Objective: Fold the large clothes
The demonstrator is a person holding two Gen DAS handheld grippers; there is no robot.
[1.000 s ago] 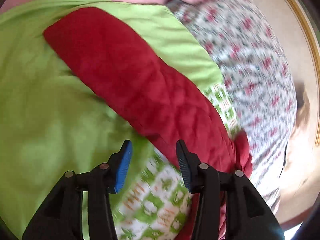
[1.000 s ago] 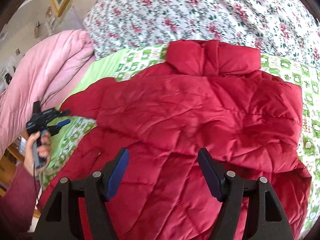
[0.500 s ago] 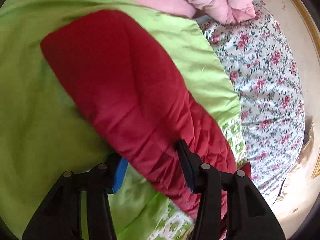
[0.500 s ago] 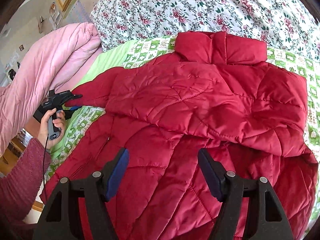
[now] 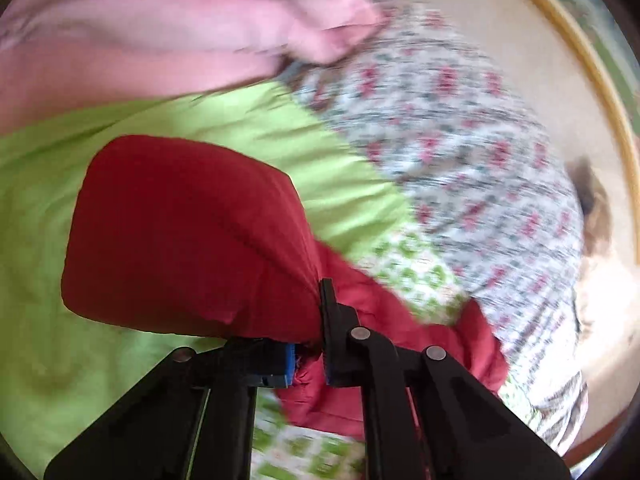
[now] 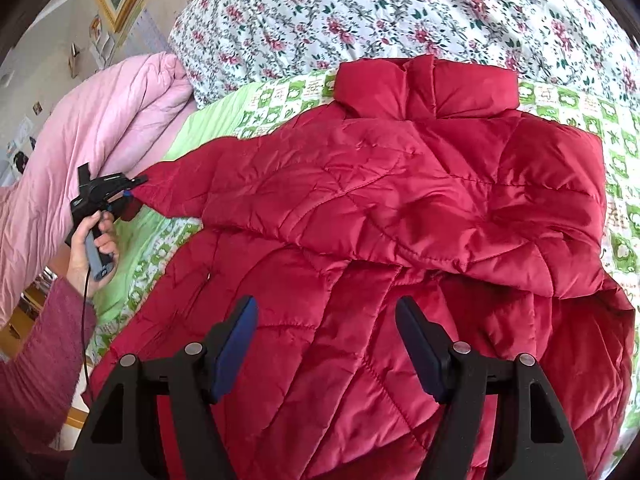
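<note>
- My left gripper (image 5: 308, 354) has just closed: a second ago its fingers stood apart over the sleeve, now they are clamped on the cuff end of the sleeve (image 5: 192, 240)
- The red jacket (image 6: 400, 208) lies spread on the green patterned sheet (image 6: 280, 94), collar toward the floral cover (image 6: 400, 12), pink duvet (image 6: 92, 128) at its left
- The sleeve now stretches taut out to the left, lifted off the sheet, so I judge the sleeve fold is under way
- My right gripper (image 6: 326, 344) hovers above the jacket's lower body, fingers wide apart, holding nothing
- Next I would carry the cuff across the chest; the padded fabric may slip
</note>
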